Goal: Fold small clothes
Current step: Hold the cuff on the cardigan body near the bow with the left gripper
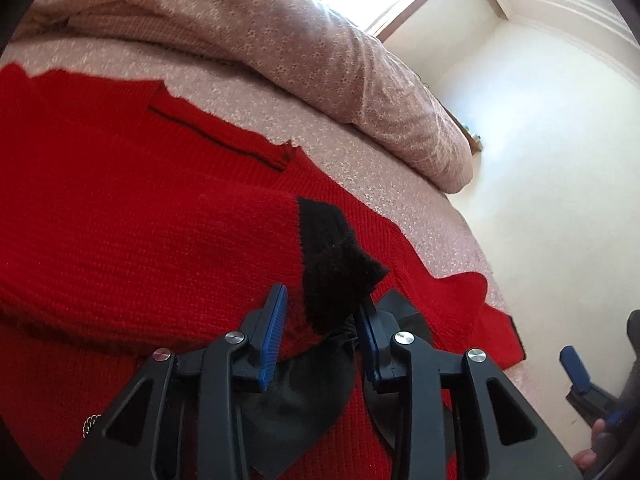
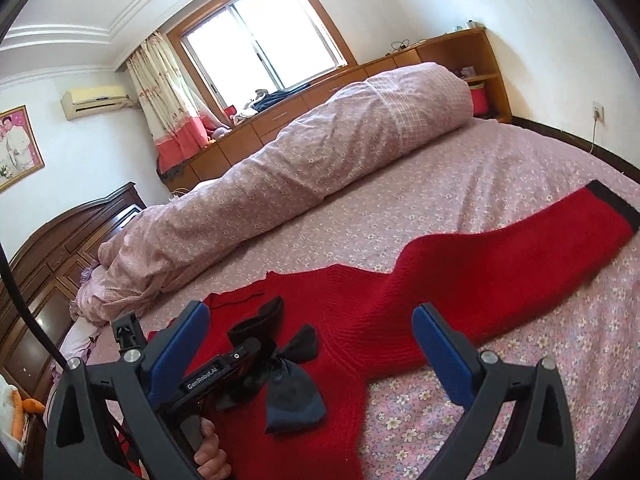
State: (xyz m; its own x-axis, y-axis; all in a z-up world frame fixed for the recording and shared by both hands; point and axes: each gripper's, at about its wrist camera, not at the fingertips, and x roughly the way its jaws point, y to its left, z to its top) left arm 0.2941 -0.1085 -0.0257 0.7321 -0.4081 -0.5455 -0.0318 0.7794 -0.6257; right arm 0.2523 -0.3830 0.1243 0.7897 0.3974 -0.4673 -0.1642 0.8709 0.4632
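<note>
Broadly, a red knitted sweater (image 2: 384,320) lies spread on a bed (image 2: 500,168) with a floral pink cover, directly ahead of and beneath both grippers. One sleeve (image 2: 540,236) stretches away to the right of the right gripper, its black cuff at the far end. The other sleeve is folded across the body, its black cuff (image 1: 328,264) resting against the right finger of the left gripper (image 1: 320,320). That gripper is spread, gripping nothing firmly. Likely risk: closing here could catch only the cuff's edge, or snag the dark satin bow (image 2: 292,392) just below the fingers, dragging the sweater askew. The right gripper (image 2: 312,344) hovers wide open above the sweater, holding nothing.
</note>
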